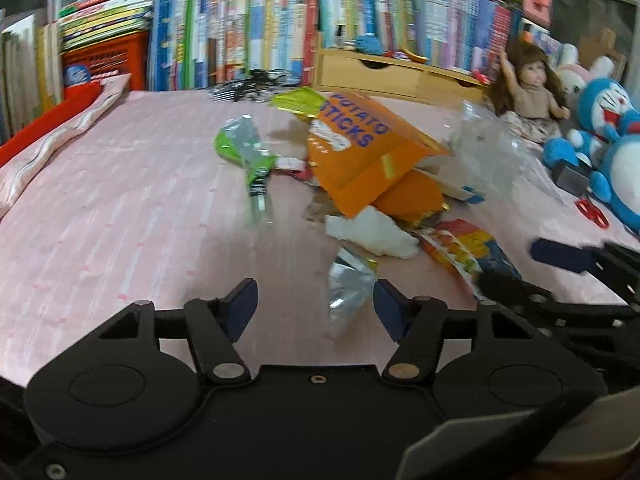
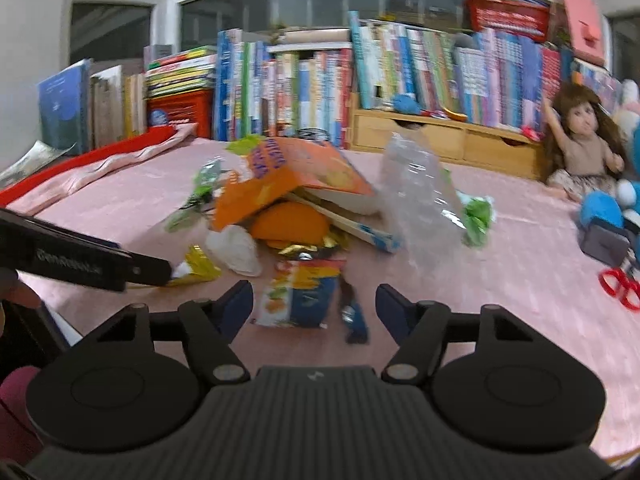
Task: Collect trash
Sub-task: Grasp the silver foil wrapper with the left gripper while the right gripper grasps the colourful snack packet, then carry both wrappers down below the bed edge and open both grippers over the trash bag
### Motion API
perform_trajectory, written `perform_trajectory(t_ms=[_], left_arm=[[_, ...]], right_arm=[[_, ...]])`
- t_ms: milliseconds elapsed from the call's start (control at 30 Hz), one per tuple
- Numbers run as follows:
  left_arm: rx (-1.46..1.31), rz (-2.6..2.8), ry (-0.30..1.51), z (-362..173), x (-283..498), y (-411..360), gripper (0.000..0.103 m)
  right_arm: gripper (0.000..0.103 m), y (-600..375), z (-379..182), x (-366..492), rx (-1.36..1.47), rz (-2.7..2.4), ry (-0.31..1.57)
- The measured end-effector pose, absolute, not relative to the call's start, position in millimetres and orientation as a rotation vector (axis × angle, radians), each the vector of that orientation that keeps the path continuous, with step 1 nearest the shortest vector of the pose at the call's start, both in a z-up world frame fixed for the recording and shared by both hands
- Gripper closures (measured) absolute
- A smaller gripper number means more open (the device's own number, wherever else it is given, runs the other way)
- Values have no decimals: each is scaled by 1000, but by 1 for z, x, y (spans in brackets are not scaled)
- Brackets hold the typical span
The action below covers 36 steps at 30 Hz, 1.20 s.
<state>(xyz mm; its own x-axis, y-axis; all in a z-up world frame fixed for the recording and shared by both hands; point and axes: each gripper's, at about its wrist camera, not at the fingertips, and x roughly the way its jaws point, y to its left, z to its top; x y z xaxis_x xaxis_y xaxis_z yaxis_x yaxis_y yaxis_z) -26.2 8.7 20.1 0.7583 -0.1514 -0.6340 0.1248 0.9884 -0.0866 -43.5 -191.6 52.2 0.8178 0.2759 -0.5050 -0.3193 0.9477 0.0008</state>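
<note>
Currently, surface: a pink bedcover [image 1: 132, 208] is spread under everything listed below.
Landmark: an orange Potato Sticks box [image 1: 360, 152] lies tilted at the middle of a trash heap, propped on an orange pouch [image 2: 290, 222].
Left gripper [image 1: 316, 306]: its jaws are held apart and nothing is clamped; it is seen low in front of the box.
Silver wrapper [image 1: 346, 284]: found between the left fingers, nearer the right one, in front of the box; contact cannot be told.
Right gripper [image 2: 314, 306]: its jaws are likewise held apart and empty, in front of the box.
Colourful snack packet [image 2: 300, 296]: placed between the right fingers, on the cover, just in front of the box.
White crumpled tissue [image 1: 374, 230]: laid against the near edge of the box.
Green wrapper [image 1: 248, 148]: set to the left of the box.
Clear plastic bottle [image 2: 420, 188]: seen crushed, to the right of the box.
Doll [image 2: 580, 140]: seated well right of the box, beside a blue plush toy [image 1: 608, 132].
Red scissors [image 2: 620, 288]: laid on the cover to the far right of the box.
Books [image 2: 320, 88]: shelved behind the box.
</note>
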Motion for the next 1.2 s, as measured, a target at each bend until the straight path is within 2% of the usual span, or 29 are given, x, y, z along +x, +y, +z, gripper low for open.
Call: perform_trajectory(t_ms=[133,233,267,300,333,367,400,467,567,767,1200], left_arm=[[-38,-191,709,15,-23,1,50],[-69,-220,719,12,-20,0,50],[-73,-225,719,11,-18,-1,52],[-72,-226,721,11,-16,-2,54],[-70,-229,724,10,-14,-4,58],[-68,-233,725,10,-12,-5,61],[-67,-237,727,10,-10,-7,64],[-64,-230,736,9,-6,-9,87],[-74,-226,749,8,-2,-10,94],[-30,-231,732,15,-5,-16,97],[23,-210,658,37,-26,-18,98]], right_arm=[[25,-186,45,-26,-118,314,536],[25,-192,43,-9,-62,344,584],[26,-194,41,-6,-49,348,597],[35,-197,41,-2,-30,359,610],[44,-198,40,-1,-15,370,619],[48,-199,40,0,-3,379,630],[50,-200,39,1,2,382,636],[52,-200,39,-2,-1,384,634],[54,-201,41,-4,-4,376,629],[56,-203,50,-10,-7,365,601],[56,-208,65,-32,-4,366,556]])
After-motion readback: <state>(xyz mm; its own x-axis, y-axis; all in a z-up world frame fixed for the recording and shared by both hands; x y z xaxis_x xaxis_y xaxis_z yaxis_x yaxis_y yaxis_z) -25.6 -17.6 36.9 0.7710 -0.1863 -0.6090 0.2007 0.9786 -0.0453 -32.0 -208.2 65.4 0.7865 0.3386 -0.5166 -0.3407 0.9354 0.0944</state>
